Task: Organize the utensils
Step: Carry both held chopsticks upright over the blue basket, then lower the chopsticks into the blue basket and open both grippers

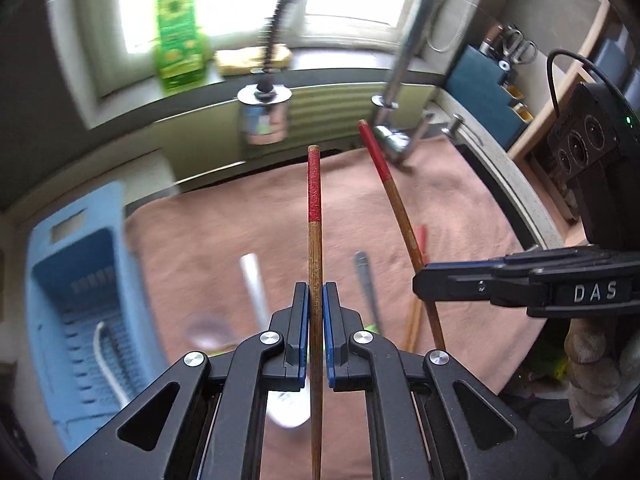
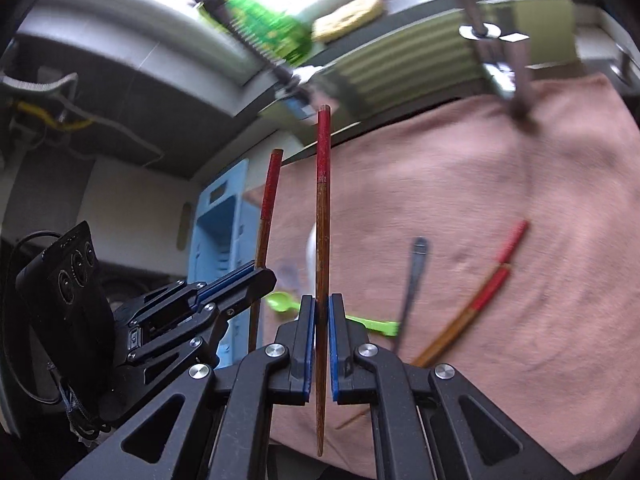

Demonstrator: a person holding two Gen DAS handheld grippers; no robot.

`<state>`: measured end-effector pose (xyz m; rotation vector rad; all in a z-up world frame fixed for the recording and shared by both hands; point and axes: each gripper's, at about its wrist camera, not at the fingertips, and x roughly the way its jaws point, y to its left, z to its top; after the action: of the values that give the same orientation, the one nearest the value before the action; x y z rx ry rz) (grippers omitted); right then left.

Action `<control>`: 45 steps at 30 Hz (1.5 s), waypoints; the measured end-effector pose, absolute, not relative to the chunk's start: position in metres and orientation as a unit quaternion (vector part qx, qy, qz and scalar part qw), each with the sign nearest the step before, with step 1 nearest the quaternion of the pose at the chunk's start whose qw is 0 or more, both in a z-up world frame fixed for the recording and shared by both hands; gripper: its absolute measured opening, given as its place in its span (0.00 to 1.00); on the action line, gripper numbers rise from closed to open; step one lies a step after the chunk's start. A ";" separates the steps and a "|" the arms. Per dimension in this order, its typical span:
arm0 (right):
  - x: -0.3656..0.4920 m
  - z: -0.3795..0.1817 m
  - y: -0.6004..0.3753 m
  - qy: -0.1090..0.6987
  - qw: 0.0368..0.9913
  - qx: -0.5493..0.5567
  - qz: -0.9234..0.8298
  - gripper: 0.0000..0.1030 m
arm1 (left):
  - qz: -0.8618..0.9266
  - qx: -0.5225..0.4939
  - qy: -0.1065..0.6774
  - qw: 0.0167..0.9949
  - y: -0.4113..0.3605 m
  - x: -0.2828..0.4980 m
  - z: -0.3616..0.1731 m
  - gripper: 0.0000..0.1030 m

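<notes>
While each tongs grips one, left chopstick point(image 1: 315, 240), right chopstick point(image 2: 322, 216), upright between pads.

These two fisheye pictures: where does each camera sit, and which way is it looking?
Left wrist: on the left gripper, looking down along its chopstick at the pink towel; the right gripper shows.
Right wrist: on the right gripper, looking down along its chopstick; the left gripper shows.
Shared: the towel, blue basket, both chopsticks.
</notes>
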<state>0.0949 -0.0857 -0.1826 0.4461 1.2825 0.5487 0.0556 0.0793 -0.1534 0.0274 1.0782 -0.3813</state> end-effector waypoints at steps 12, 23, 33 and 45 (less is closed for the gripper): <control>0.104 -0.191 0.058 0.613 0.705 0.148 0.325 0.06 | -0.058 -0.075 0.507 0.856 0.215 0.022 -0.160 0.06; 0.111 -0.212 0.137 0.625 0.698 0.122 0.327 0.06 | -0.025 -0.121 0.509 0.852 0.271 0.037 -0.183 0.06; 0.122 -0.248 0.173 0.647 0.694 0.100 0.298 0.06 | -0.017 -0.135 0.526 0.839 0.295 0.062 -0.211 0.06; 0.126 -0.245 0.177 0.635 0.712 0.091 0.287 0.21 | -0.007 -0.113 0.530 0.840 0.304 0.068 -0.212 0.20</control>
<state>0.1261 0.1774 -0.2448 0.2015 1.4070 0.6365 0.0683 0.3039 -0.2123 -0.2399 1.1203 -0.0158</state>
